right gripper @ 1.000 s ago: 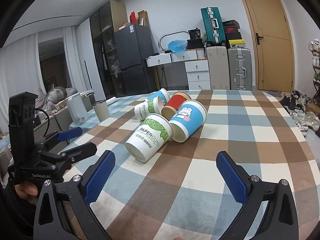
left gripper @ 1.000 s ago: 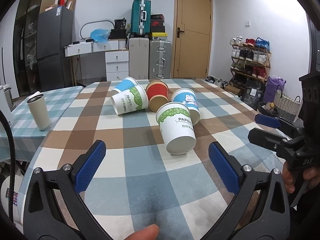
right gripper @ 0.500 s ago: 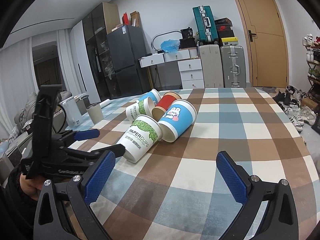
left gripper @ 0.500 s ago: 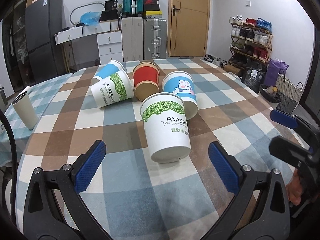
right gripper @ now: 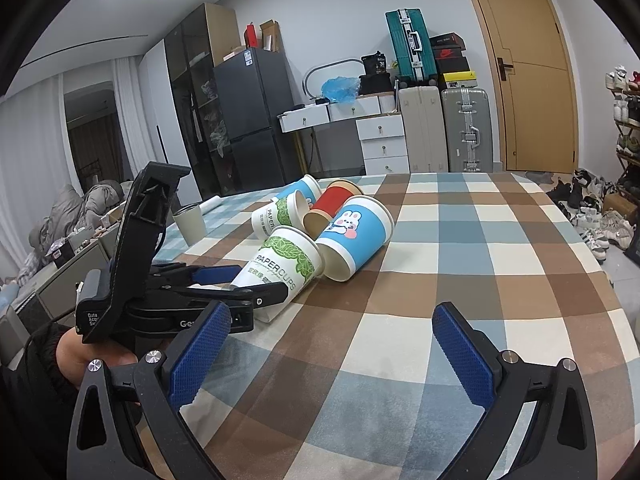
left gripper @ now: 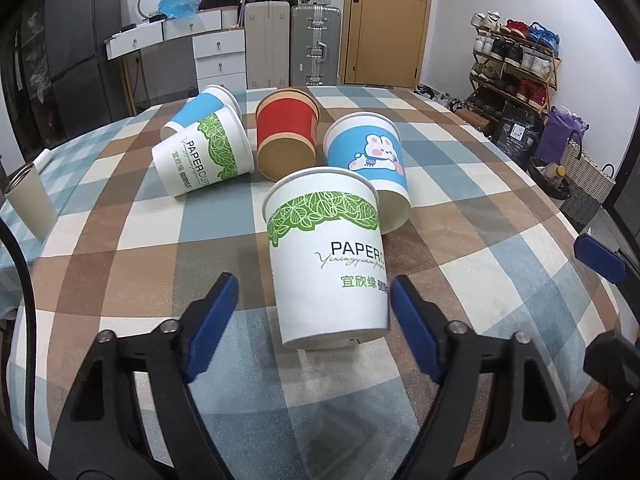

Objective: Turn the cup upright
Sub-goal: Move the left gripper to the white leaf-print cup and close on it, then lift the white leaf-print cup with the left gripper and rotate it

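Though toppled, white leaf-banded paper cup between parted left gripper pads.

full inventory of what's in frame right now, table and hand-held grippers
Leaf-print paper cup: 1, white and green, lying nearest, between the left fingers.
Second leaf-print cup: 1, white and green, lying at back left.
Bunny cup: 1, blue, lying behind the nearest cup.
Red cup: 1, red and tan, lying mid-cluster.
Plain blue cup: 1, lying farthest back.
Tumbler: 1, beige, upright on the neighbouring table.
Checked tablecloth: 1, brown, blue, cream.
Left hand-held gripper: open around the nearest cup.
Right hand-held gripper: open, empty, over the cloth.
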Demonstrator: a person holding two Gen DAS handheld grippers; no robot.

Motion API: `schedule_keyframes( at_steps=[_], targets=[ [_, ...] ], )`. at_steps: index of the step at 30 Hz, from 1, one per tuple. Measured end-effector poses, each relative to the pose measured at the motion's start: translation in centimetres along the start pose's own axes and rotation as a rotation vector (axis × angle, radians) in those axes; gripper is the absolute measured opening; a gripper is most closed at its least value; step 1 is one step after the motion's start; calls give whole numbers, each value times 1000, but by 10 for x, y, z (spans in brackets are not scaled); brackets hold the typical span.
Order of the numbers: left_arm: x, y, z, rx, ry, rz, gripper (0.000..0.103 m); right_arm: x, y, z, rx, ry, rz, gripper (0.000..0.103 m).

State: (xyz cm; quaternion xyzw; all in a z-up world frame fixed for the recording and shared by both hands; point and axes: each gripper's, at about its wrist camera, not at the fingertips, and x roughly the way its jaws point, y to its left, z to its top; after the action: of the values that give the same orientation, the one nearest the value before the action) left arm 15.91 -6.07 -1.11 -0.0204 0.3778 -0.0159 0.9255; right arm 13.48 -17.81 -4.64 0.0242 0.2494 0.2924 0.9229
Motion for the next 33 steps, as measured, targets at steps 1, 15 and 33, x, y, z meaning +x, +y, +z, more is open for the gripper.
schedule_keyframes(
  at_steps=[1,15,33],
  targets=[
    [1,0,0,-2,4,-6,62,0,0,0,0,0,0,103],
    [-37,9,-20,-54,-61,-1,56,5,6,0,-12,8,19,103],
    [-107,24,-59,-118,-144,7,56,11,17,-4,-23,42,60,103]
  ],
)
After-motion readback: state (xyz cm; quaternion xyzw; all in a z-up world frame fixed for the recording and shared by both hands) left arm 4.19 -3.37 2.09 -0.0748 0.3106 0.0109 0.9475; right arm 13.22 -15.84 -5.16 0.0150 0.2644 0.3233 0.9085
